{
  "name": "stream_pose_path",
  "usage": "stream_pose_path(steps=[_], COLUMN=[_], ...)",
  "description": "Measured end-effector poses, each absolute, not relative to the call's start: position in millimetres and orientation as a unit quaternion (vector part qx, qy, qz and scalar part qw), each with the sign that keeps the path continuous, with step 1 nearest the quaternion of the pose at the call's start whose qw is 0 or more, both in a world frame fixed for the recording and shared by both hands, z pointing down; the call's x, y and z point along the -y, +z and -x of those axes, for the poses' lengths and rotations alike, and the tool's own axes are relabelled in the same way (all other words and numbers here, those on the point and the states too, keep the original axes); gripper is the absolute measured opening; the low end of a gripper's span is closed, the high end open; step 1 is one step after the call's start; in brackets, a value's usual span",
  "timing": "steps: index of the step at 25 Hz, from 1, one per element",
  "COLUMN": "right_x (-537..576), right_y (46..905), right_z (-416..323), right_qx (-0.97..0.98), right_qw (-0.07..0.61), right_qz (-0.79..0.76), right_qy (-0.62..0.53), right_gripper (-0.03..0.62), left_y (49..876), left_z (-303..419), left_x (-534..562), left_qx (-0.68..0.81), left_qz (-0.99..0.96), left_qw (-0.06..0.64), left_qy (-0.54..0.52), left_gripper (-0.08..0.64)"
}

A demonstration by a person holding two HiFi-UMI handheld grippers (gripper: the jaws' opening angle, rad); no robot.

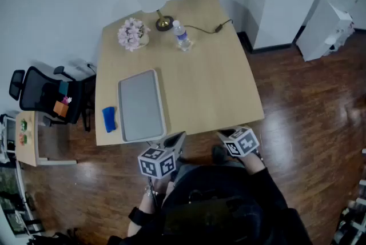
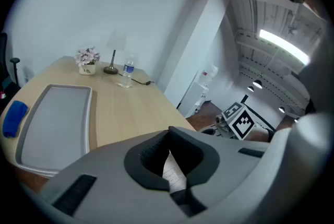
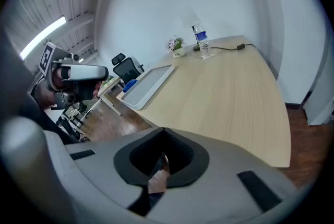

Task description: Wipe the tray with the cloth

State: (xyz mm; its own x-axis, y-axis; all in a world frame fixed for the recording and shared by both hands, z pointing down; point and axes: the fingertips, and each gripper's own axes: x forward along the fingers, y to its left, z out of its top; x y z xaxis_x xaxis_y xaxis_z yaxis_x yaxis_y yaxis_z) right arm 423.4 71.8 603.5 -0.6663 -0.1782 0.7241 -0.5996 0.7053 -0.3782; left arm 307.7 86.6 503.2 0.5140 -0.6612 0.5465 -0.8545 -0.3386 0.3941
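A grey tray point(image 1: 140, 104) lies on the left part of the wooden table point(image 1: 211, 84), long side running away from me. A folded blue cloth point(image 1: 109, 119) rests on the table just left of the tray, near the front corner. In the left gripper view the tray point(image 2: 52, 118) and the cloth point(image 2: 14, 116) sit at the far left. My left gripper point(image 1: 176, 137) hovers at the table's front edge, just right of the tray's near end, jaws together and empty. My right gripper point(image 1: 225, 134) is further right at the same edge, shut with nothing in it.
At the table's far end stand a pot of pink flowers point(image 1: 132, 33), a lamp point(image 1: 154, 4) and a water bottle point(image 1: 182, 36), with a cable point(image 1: 209, 28) beside them. A black office chair point(image 1: 43, 95) and a small side table point(image 1: 26, 138) stand to the left on the floor.
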Motion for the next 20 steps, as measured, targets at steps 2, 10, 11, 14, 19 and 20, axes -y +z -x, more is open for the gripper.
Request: stream_pose_path(steps=[2,10,11,14,19,20], right_x=[-69,-57,-57,-58,-65,-66], right_y=[593,553,548,537,525,526], right_z=[-415,-354,-343,-309,-244,-231], right_qx=[0.861,0.872,0.873,0.877,0.883,0.883], right_qw=[0.328,0.283,0.281,0.282,0.292,0.296], right_qz=[-0.236,-0.263,-0.262,-0.259,-0.241,-0.238], right_qy=[0.31,0.301,0.299,0.29,0.279,0.277], right_gripper=[0.005,0.005,0.005,0.006,0.005,0.005], left_y=[504,510,512,515,522,523], left_z=[-294,-210,-196,-154,-92,-80], left_x=[-88,-97,-98,-104,-113,-115], left_qx=[0.473,0.501,0.507,0.523,0.536,0.538], left_qz=[-0.802,-0.78,-0.776,-0.764,-0.753,-0.752], left_qw=[0.332,0.338,0.338,0.344,0.357,0.358], left_qy=[0.15,0.161,0.161,0.154,0.134,0.131], left_gripper=[0.002,0.0,0.0,0.0,0.0,0.0])
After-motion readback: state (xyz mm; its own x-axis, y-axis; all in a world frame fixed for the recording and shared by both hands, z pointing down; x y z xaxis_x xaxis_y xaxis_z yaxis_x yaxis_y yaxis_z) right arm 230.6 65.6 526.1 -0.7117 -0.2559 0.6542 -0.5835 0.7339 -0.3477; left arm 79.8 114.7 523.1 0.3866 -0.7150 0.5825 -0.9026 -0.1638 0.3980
